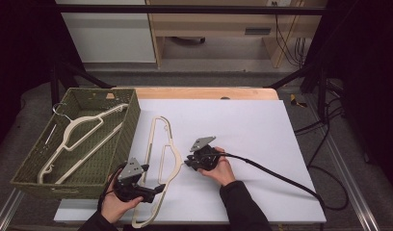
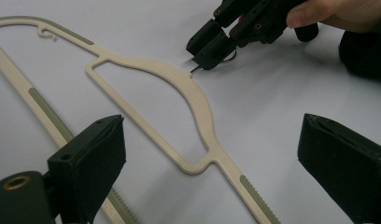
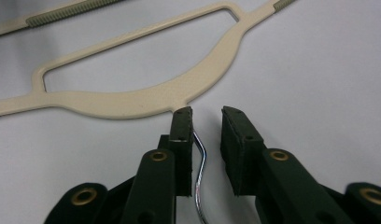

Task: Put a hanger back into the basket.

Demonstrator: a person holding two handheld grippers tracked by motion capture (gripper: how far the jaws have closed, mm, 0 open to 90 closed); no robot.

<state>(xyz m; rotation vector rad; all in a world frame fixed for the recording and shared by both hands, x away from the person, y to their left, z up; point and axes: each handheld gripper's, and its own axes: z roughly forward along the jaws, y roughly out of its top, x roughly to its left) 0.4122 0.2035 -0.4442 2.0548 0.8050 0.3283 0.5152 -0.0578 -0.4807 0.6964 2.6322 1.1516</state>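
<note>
A cream plastic hanger (image 1: pixel 173 154) lies flat on the white table top (image 1: pixel 242 125). Its thin metal hook (image 3: pixel 201 158) sticks out from the middle of the curved bar (image 3: pixel 132 102). My right gripper (image 3: pixel 207 116) straddles that hook: the wire rests against one pad and a gap separates it from the other pad. In the left gripper view the right gripper (image 2: pixel 205 58) has its tips at the hanger's neck (image 2: pixel 193 93). My left gripper (image 1: pixel 158 188) is near the hanger's lower end, jaws wide open (image 2: pixel 212 140) over the bar without touching it.
A green woven basket (image 1: pixel 132 120) stands at the table's left with another cream hanger (image 1: pixel 84 127) inside. The right gripper's black cable (image 1: pixel 276 175) trails off to the right across the white surface. A wooden edge runs along the back.
</note>
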